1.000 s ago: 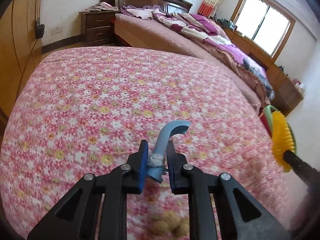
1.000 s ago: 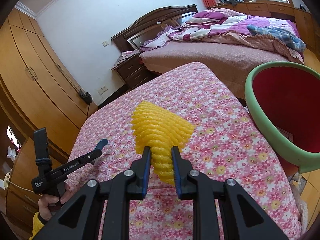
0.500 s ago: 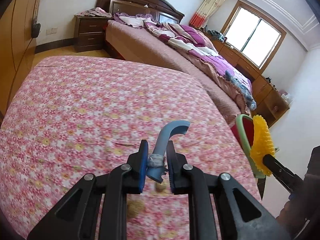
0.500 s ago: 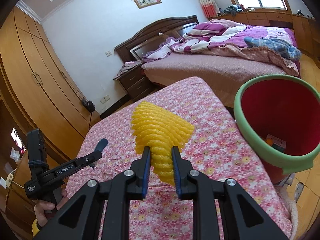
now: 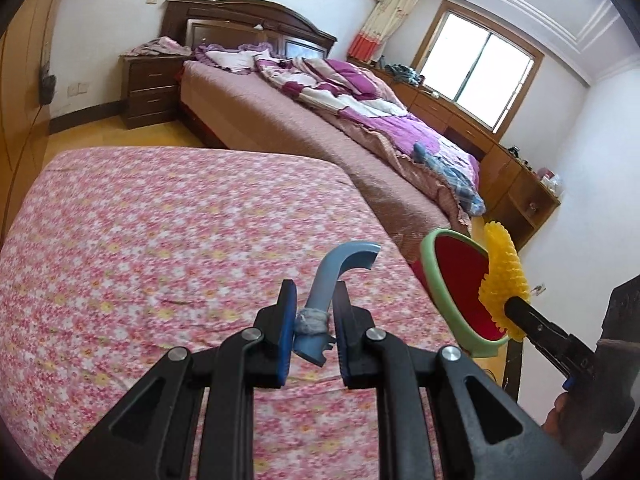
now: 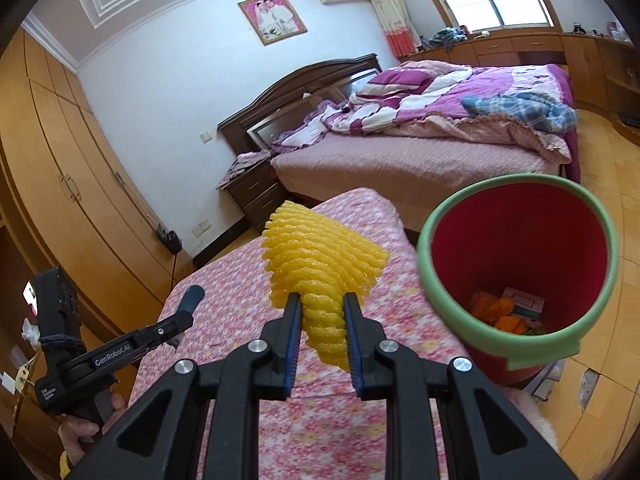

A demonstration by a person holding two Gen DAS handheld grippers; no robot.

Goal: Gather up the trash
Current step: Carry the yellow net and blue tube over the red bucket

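- The left gripper (image 5: 312, 320) is squeezing a blue curved piece (image 5: 334, 276), with its jaws almost fully closed on it.
- A grey wad is wrapping the blue curved piece right where the pads are pinching, so I cannot tell how the pads are touching the plastic there.
- The blue curved piece is standing long-way up out of the left gripper and then bending over to the right at its top end. Its broken bottom end is poking out below the pads.
- The right gripper (image 6: 320, 320) is pinching a yellow foam net (image 6: 320, 264), and its jaws are only a little bit apart.
- The yellow foam net is pointing up and away from the right gripper. It is narrow at the pads and fanning out wide at the top, and its bottom tip is hanging below the pads.
- A red bin (image 6: 520, 248) with a green rim is sitting to the right of the right gripper, just beside the bed with the pink flowery cover (image 6: 240, 292).
- Some orange and pink trash is lying at the bottom of the red bin, but it is too small to make out.
- In the left wrist view, the yellow foam net is hiding part of the red bin's mouth.
- The person's hands are mostly cut off at the picture edges.
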